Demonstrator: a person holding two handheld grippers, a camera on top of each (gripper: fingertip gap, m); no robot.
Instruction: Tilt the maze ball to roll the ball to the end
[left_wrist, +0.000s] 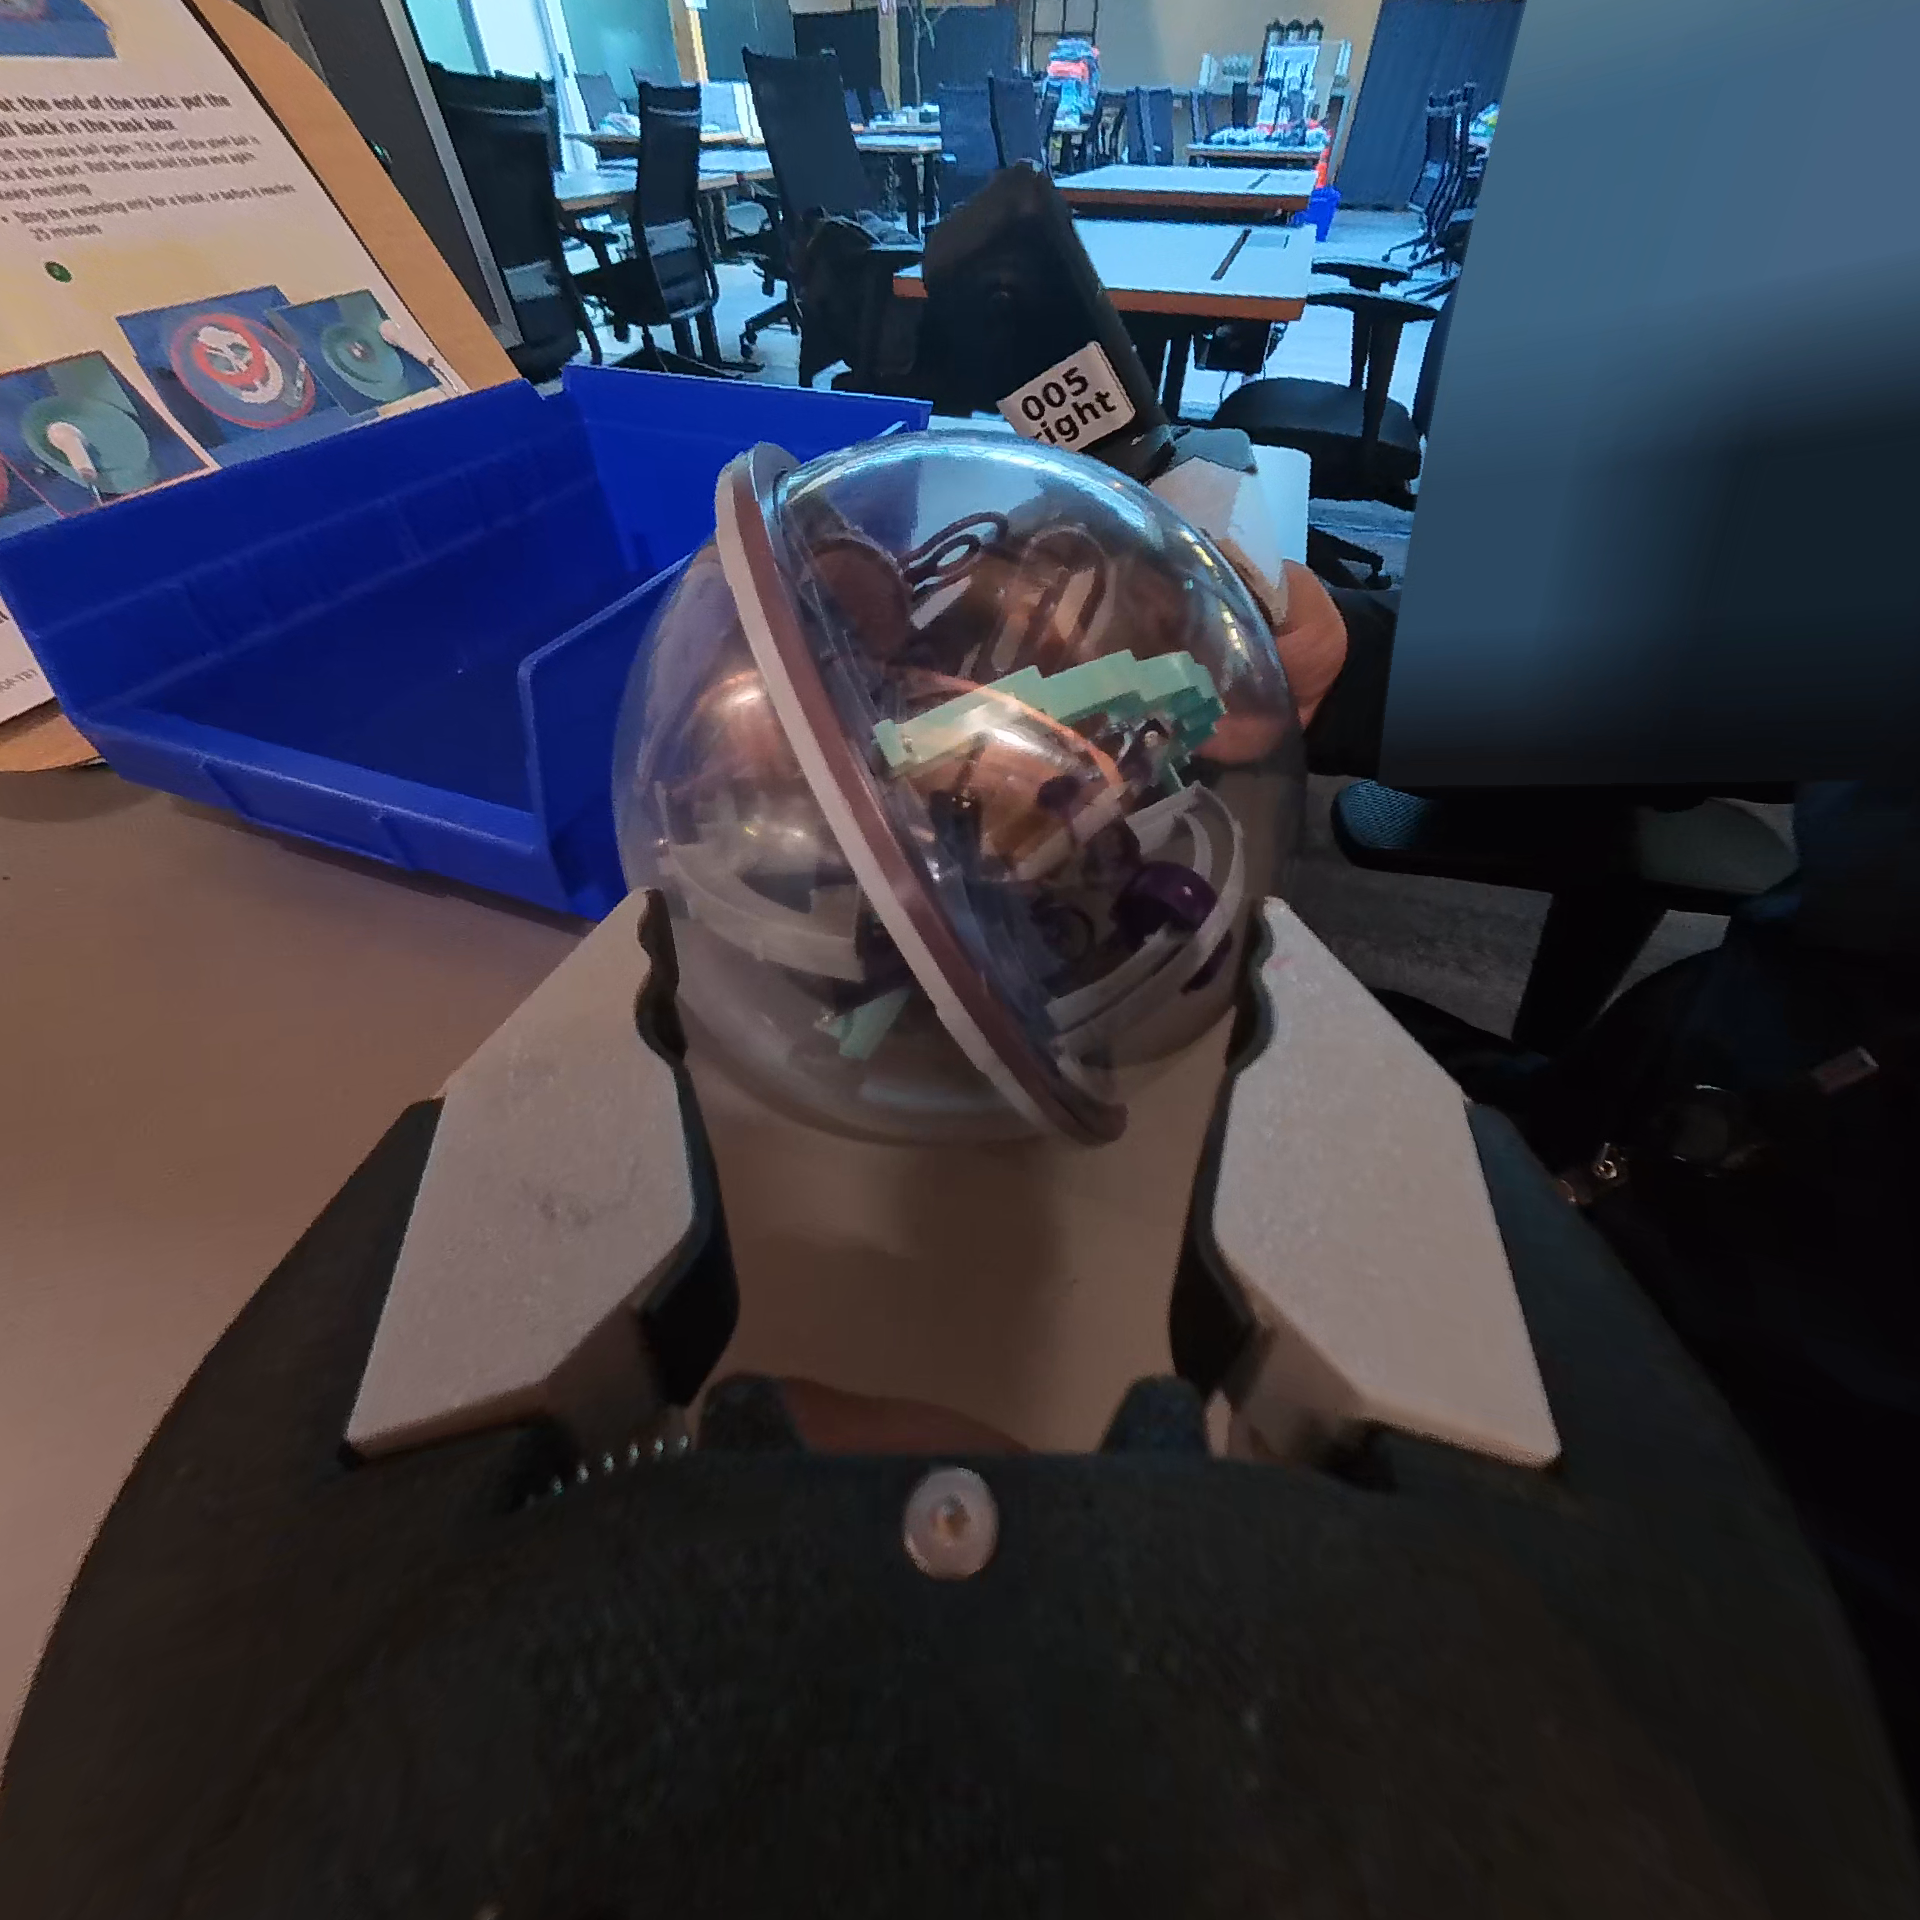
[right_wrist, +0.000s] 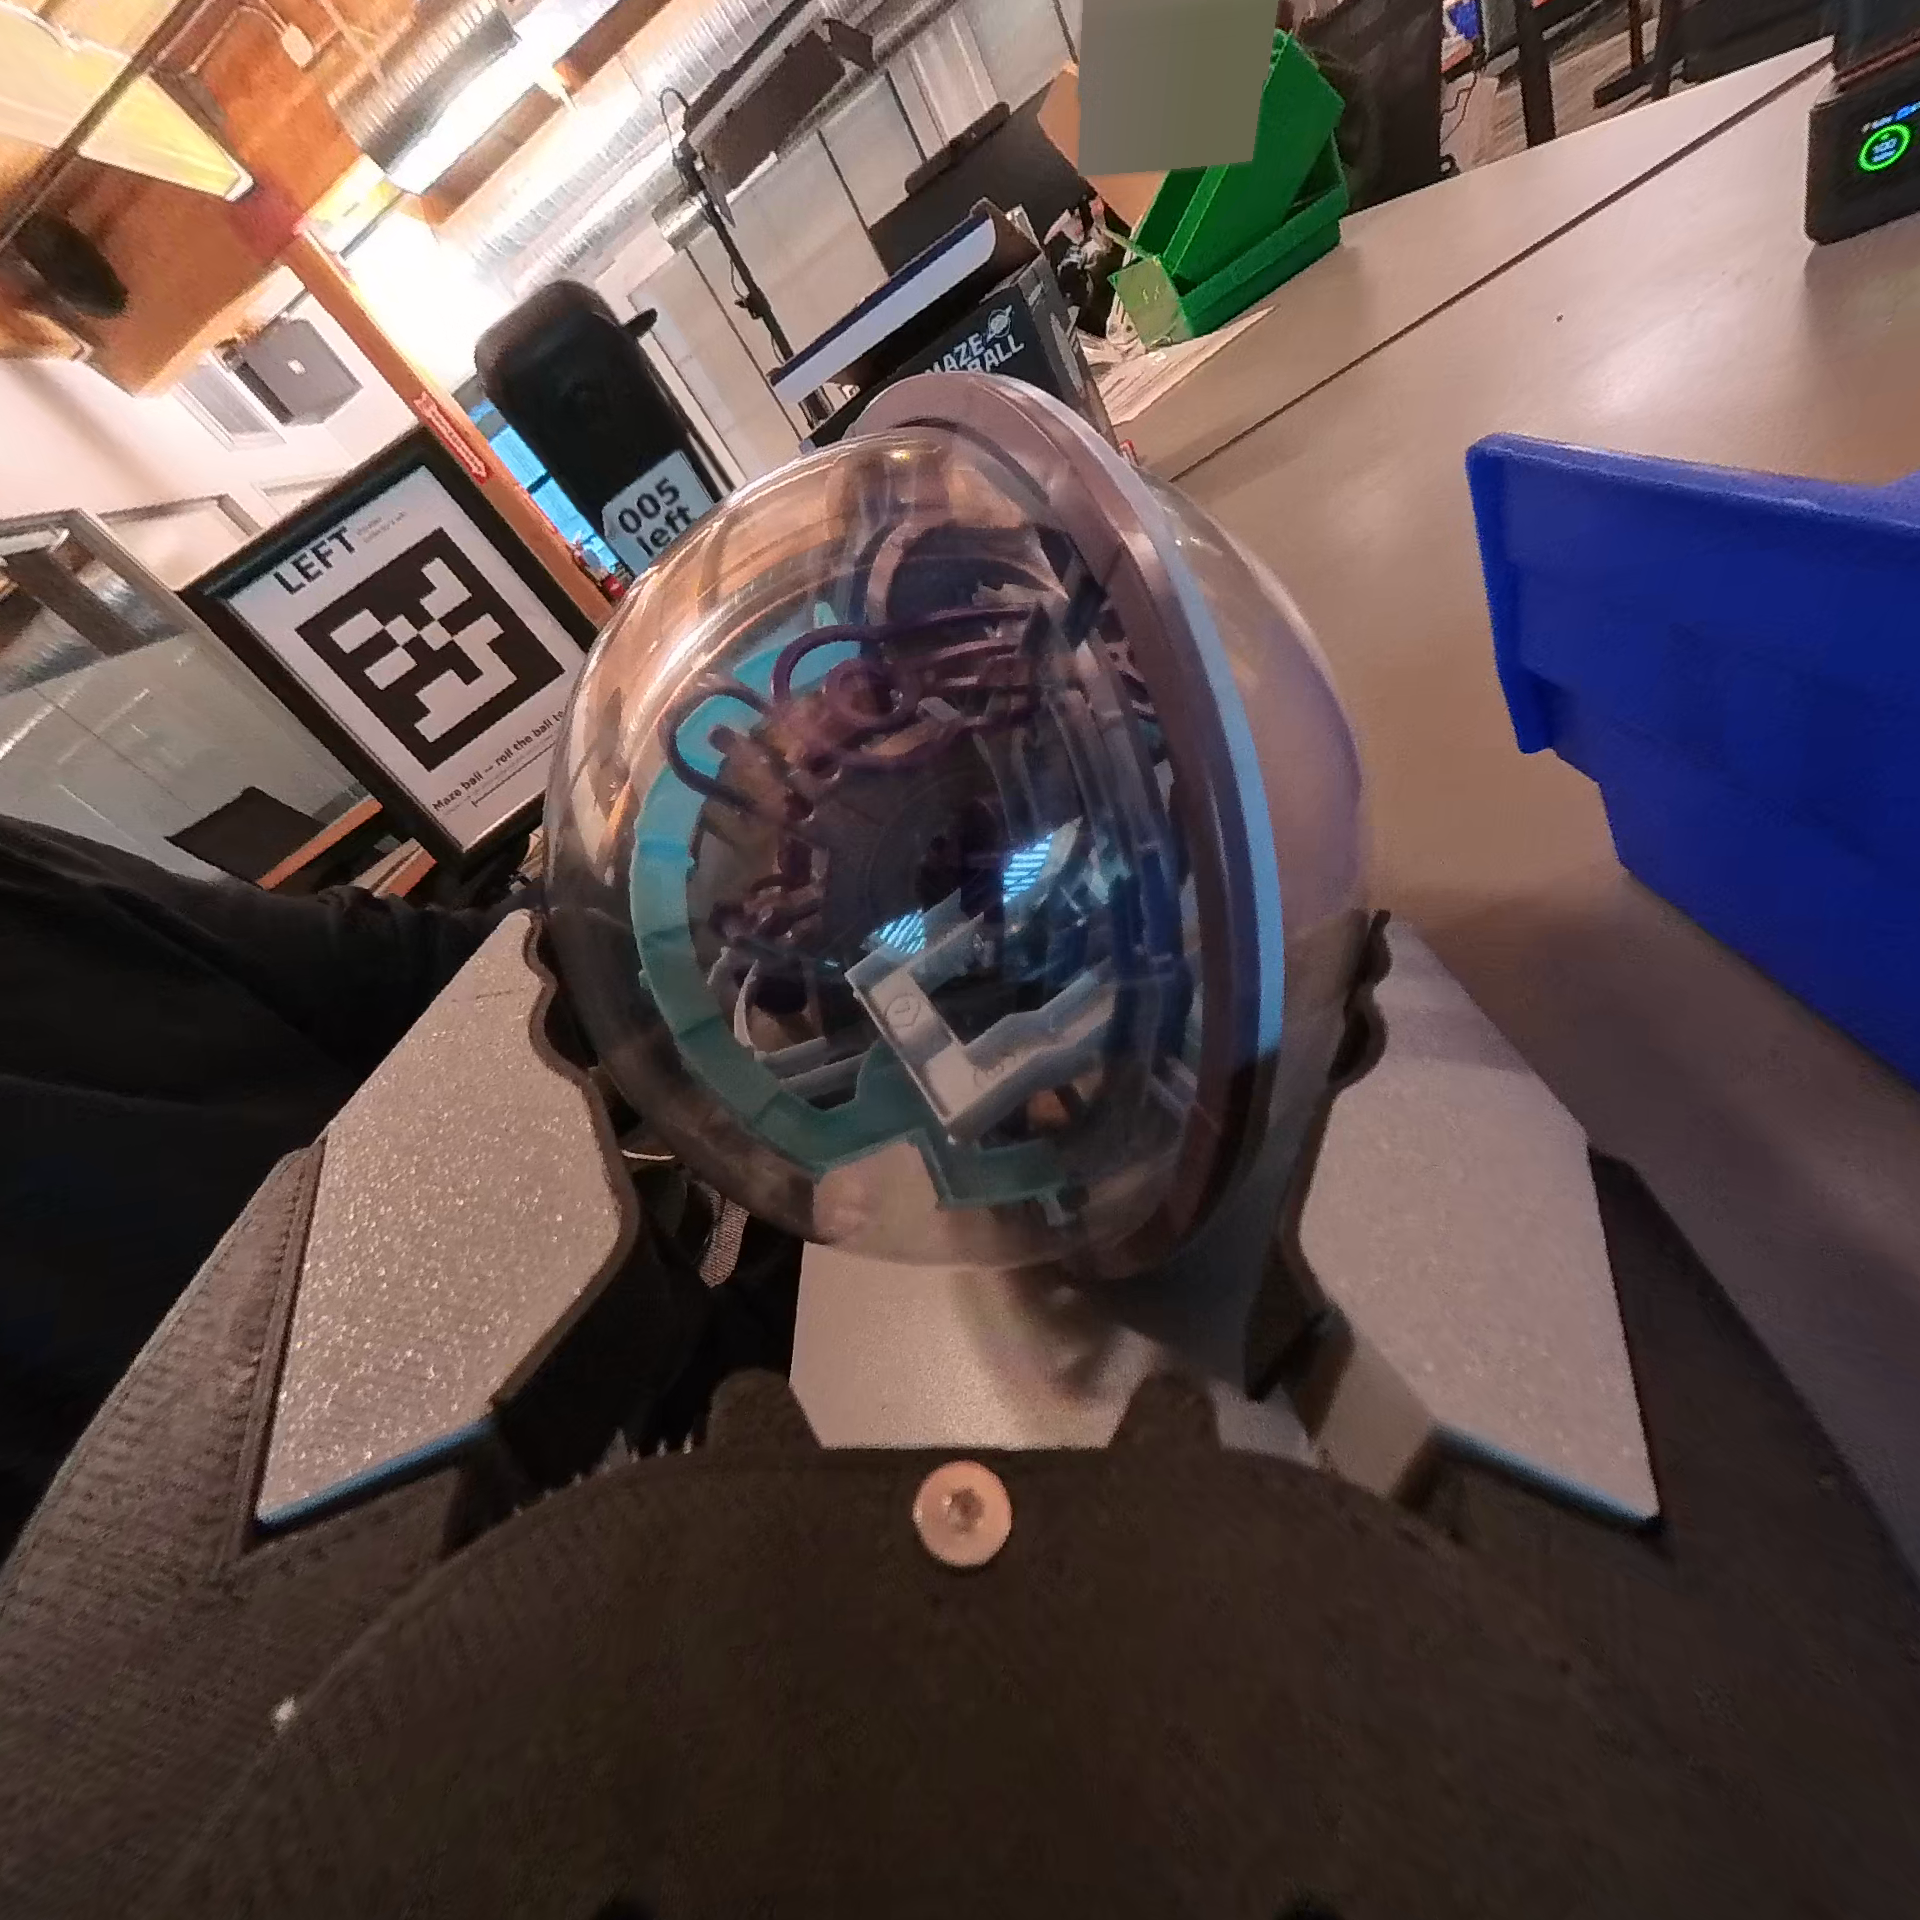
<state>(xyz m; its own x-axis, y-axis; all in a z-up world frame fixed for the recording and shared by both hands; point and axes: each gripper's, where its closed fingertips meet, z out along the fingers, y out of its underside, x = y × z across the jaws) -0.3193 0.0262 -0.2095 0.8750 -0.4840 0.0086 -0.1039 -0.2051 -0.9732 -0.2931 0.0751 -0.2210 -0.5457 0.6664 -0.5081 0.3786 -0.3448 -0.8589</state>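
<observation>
At nine o'clock in the left wrist view, we are passing a glossy blue plastic bin (left_wrist: 343, 665) sitting on the matte beige table (left_wrist: 208, 1039), with a printed instruction card (left_wrist: 187, 260) leaning behind it. Moving to the centre, we are holding the maze ball (left_wrist: 935, 790), a clear hard sphere with a white seam ring tilted across it and mint, grey and purple tracks coiled inside. Our left gripper (left_wrist: 954, 966) is clamping it from both sides, its grainy grey fingers (left_wrist: 582, 1091) and wavy dark pads pressing against the shell. Toward one o'clock the other tool is reaching in from the far side. In the right wrist view our right gripper (right_wrist: 956, 997) is likewise clenching the maze ball (right_wrist: 935, 831) at centre, the bin (right_wrist: 1714, 727) at three o'clock. We judge we are mid-tilt; the small rolling ball is too hard to pick out, so the next move calls for slow, matched wrist turns.
</observation>
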